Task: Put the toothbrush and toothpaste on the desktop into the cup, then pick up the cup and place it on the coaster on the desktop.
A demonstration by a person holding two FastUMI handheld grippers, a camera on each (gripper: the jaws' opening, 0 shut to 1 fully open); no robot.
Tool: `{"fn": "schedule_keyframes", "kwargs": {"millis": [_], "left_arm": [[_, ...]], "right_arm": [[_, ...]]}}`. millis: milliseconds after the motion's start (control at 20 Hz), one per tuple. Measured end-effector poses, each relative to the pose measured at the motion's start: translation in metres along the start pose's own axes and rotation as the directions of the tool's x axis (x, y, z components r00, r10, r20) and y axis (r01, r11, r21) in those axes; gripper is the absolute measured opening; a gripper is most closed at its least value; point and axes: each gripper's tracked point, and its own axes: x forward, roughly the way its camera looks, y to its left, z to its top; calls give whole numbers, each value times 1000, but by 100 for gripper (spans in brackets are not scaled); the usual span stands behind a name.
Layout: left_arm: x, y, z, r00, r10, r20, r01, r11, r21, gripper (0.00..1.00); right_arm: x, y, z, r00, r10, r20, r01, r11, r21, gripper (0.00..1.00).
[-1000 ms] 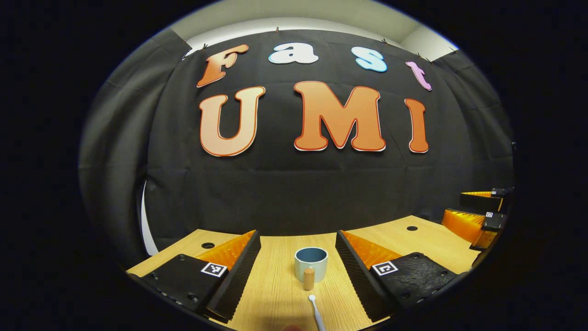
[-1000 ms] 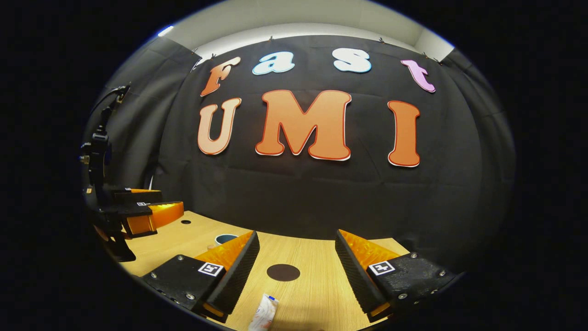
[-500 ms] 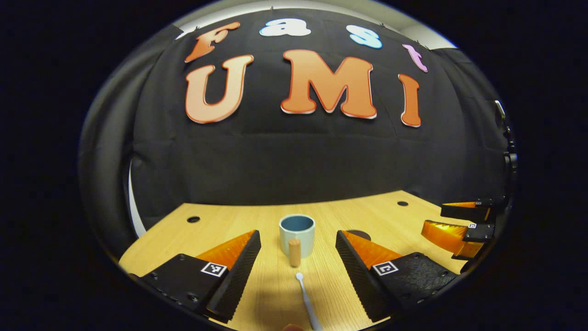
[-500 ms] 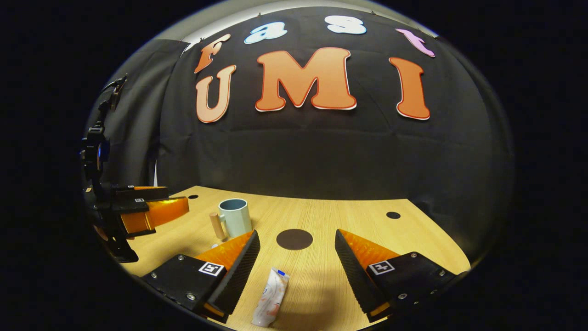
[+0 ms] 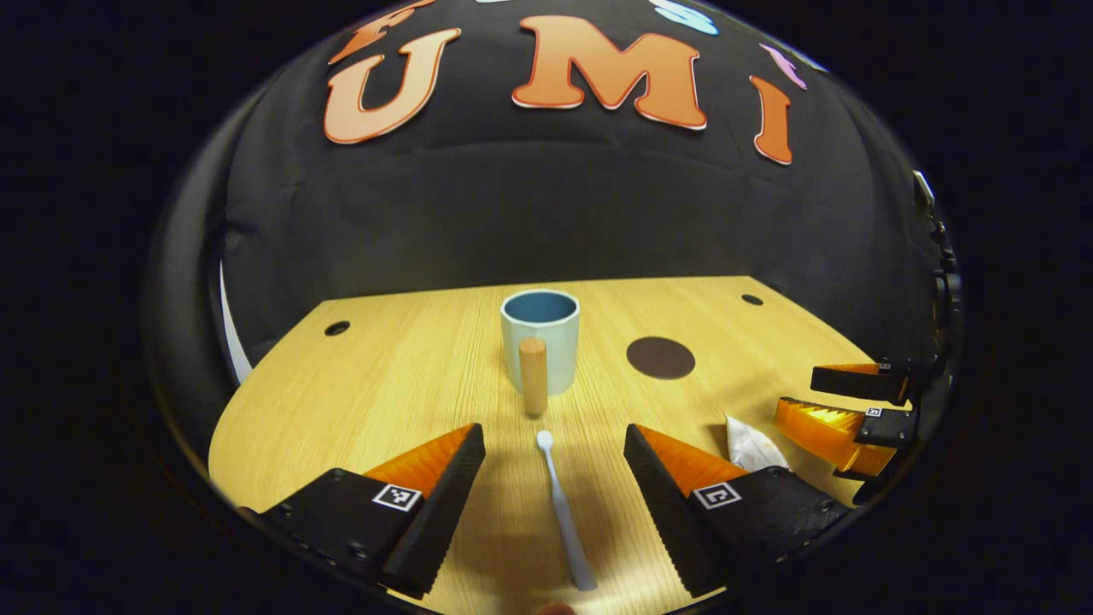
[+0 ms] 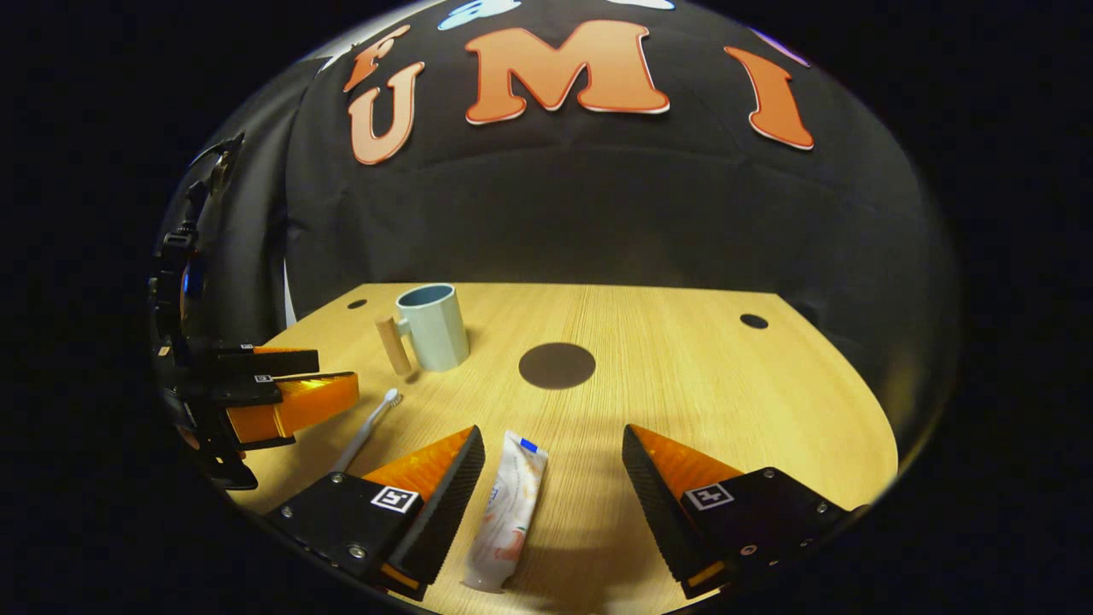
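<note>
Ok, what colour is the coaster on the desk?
Dark brown: the round coaster lies flat on the desk, clearest in the right gripper view.

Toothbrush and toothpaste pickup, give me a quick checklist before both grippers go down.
1. Left gripper open: ok.
2. Toothbrush lying between its fingers: ok.
3. Right gripper open: ok.
4. Toothpaste between its fingers: ok, though close to one finger.
5. Cup upright and looks empty: ok.
6. Coaster bare: ok.

the toothpaste (image 5: 750, 442) lies partly hidden behind the left gripper's (image 5: 555, 465) own fingers (image 5: 683, 478).
</note>
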Motion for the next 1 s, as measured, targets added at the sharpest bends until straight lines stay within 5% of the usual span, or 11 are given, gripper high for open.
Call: {"fn": "schedule_keyframes", "kwargs": {"millis": [400,600,750,800,900,1000], "left_arm": [[20,-9,-33,979,-26,-205,16,999,-52,99],[20,-11,-41,971,-14,-237,2,999,-54,99],[25,-9,-44,965,8,-263,-23,998,-56,100],[24,-9,-43,964,12,-265,-28,998,-57,96],[22,-5,-43,959,40,-282,-57,997,-52,81],[20,-13,-41,954,34,-298,-49,998,-43,67]], "right_arm": [[18,19,-46,984,25,-176,-23,1000,12,85],[22,25,-55,979,18,-205,-22,1000,-19,71],[20,28,-55,975,34,-218,-33,999,6,48],[20,28,-56,974,40,-224,-37,999,17,45],[21,30,-58,972,35,-231,-26,999,41,22],[23,34,-57,972,47,-228,-36,998,53,16]]}}
